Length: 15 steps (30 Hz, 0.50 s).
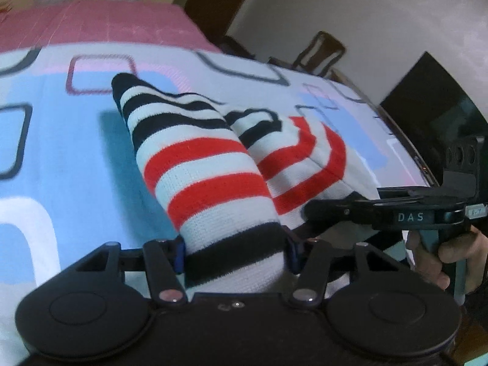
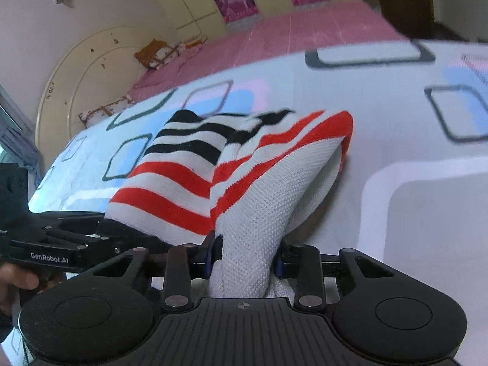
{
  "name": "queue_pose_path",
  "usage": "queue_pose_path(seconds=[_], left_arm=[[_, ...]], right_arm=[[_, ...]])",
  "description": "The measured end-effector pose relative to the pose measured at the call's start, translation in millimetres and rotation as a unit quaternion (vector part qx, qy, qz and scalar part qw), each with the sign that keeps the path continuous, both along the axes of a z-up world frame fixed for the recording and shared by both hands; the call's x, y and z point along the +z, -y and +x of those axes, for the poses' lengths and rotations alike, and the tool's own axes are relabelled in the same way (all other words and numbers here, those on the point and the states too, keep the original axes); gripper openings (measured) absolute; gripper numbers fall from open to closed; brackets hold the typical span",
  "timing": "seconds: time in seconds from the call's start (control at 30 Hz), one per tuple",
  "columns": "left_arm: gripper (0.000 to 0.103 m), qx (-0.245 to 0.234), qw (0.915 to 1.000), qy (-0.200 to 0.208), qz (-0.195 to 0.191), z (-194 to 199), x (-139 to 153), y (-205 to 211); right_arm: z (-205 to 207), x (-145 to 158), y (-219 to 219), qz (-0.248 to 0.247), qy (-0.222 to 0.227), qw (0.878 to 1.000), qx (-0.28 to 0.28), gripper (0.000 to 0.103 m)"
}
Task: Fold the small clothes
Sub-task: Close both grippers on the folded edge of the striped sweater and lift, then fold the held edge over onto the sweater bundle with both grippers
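Note:
A small knitted garment (image 1: 207, 167) with white, red and black stripes lies bunched on the patterned bed sheet (image 1: 61, 152), its near end lifted. My left gripper (image 1: 235, 253) is shut on the black-striped hem, with a pad pressing on each side. In the right wrist view, my right gripper (image 2: 244, 259) is shut on a plain white fold of the same garment (image 2: 189, 183). The two grippers hold it side by side: the right gripper (image 1: 335, 210) reaches in from the right edge, and the left gripper (image 2: 76, 238) comes in from the left.
A pink blanket (image 1: 106, 24) covers the far part of the bed. A wooden chair (image 1: 320, 52) and a dark screen (image 1: 433, 97) stand beyond the bed's right edge. A round cream headboard (image 2: 85, 70) rises at the far left. A hand (image 1: 451, 256) grips the right tool's handle.

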<state>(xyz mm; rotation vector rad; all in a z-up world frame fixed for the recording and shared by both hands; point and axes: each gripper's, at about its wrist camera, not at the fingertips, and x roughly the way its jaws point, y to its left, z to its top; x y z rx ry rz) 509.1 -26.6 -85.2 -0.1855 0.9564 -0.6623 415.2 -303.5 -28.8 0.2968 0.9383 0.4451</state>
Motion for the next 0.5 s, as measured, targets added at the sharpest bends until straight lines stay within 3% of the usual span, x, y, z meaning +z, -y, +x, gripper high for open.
queue_pose_path(seconds=[0.23, 0.5], left_arm=[[0.056, -0.013, 0.9993, 0.033, -0.01, -13, 34, -28], [0.056, -0.003, 0.998, 0.062, -0.007, -32, 58, -70]], right_arm=[[-24, 33, -27, -0.021, 0.037, 0.999, 0.002, 0.035], [-31, 61, -88, -0.033, 0.065, 0.997, 0.021, 0.035]])
